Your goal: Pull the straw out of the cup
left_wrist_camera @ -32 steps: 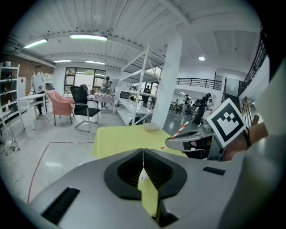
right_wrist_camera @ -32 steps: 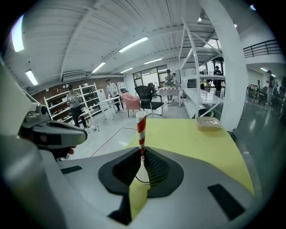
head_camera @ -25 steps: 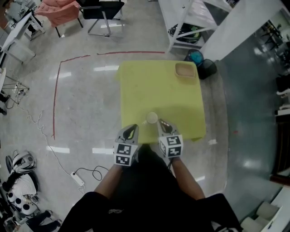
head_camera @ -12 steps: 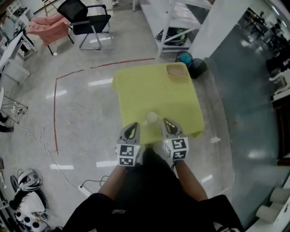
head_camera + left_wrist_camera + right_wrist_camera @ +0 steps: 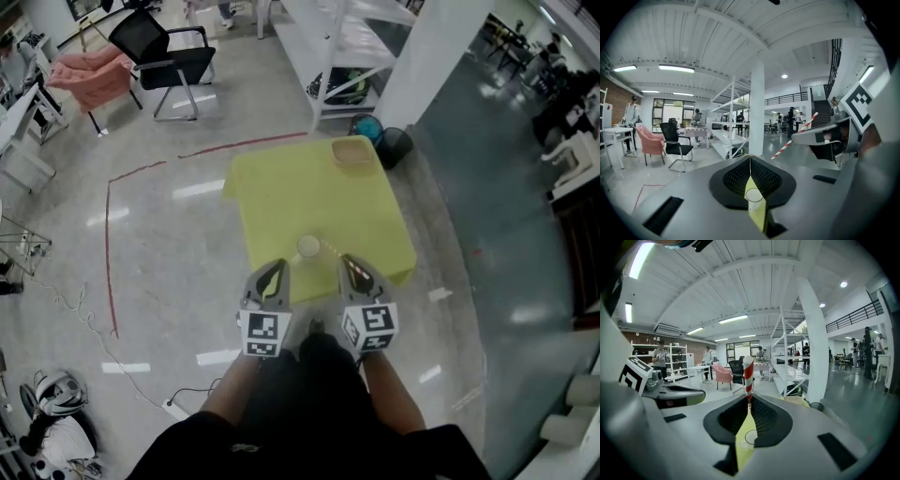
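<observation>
A white cup [image 5: 308,247] stands near the front edge of the yellow table [image 5: 309,192]. My right gripper [image 5: 346,261] is shut on a red-and-white striped straw [image 5: 748,372], which sticks up past its fingertips. In the left gripper view the straw [image 5: 794,138] slants in the air, its lower end free and clear of the cup. My left gripper [image 5: 278,264] hovers left of the cup, jaws closed with nothing held. Through each jaw gap the cup [image 5: 754,195] shows far below, and the cup [image 5: 750,437] sits under the right jaws too.
A shallow tan bowl [image 5: 352,151] sits on the table's far right corner. Behind it are two bins [image 5: 382,138], white shelving [image 5: 342,42] and a pillar. A black chair [image 5: 167,54] and pink chair [image 5: 89,75] stand far left. Red tape [image 5: 109,234] marks the floor.
Both grippers have lifted up and drawn back from the cup toward me. The straw has come up with the right gripper.
</observation>
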Demonstrator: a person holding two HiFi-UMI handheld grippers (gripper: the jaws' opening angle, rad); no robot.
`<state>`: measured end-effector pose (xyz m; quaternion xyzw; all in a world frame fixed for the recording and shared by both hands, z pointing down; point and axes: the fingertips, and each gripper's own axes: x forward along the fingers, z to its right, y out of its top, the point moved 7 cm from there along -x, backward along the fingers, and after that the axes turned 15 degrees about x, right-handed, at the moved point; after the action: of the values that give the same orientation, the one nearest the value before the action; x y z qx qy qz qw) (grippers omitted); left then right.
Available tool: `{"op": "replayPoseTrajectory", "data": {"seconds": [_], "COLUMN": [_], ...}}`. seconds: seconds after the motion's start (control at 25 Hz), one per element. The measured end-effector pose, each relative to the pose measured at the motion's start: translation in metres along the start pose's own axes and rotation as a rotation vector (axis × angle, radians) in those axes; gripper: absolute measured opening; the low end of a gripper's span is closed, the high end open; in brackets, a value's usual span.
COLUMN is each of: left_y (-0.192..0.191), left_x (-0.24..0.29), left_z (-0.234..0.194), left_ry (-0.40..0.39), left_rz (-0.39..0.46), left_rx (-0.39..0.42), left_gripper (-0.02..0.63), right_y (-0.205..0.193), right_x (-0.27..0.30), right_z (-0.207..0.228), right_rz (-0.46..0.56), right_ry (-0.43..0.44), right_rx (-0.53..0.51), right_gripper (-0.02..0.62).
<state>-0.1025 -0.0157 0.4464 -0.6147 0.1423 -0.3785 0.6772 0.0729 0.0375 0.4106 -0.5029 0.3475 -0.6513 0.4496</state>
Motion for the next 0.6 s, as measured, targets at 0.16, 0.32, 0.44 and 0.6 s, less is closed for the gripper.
{"op": "replayPoseTrajectory", "data": {"seconds": [0.16, 0.32, 0.44, 0.6], "left_y": [0.005, 0.023, 0.029, 0.027], "left_x": [-0.007, -0.010, -0.007, -0.005], "left_z": [-0.001, -0.002, 0.003, 0.012], "left_ry": [0.025, 0.028, 0.039, 0.041], "left_rz": [-0.009, 0.009, 0.025, 0.020], "left_rx": [-0.015, -0.020, -0.018, 0.001], "left_gripper": [0.044, 0.044, 0.044, 0.044], "right_y": [-0.001, 0.006, 0.009, 0.007], "right_x": [-0.005, -0.014, -0.014, -0.019], "right_z": [-0.001, 0.002, 0.008, 0.010], "right_rz": [0.005, 0.017, 0.021, 0.030], "right_ry": [0.017, 0.029, 0.056, 0.075], "right_rx": [0.009, 0.012, 0.011, 0.008], "right_gripper": [0.035, 0.035, 0.035, 0.036]}}
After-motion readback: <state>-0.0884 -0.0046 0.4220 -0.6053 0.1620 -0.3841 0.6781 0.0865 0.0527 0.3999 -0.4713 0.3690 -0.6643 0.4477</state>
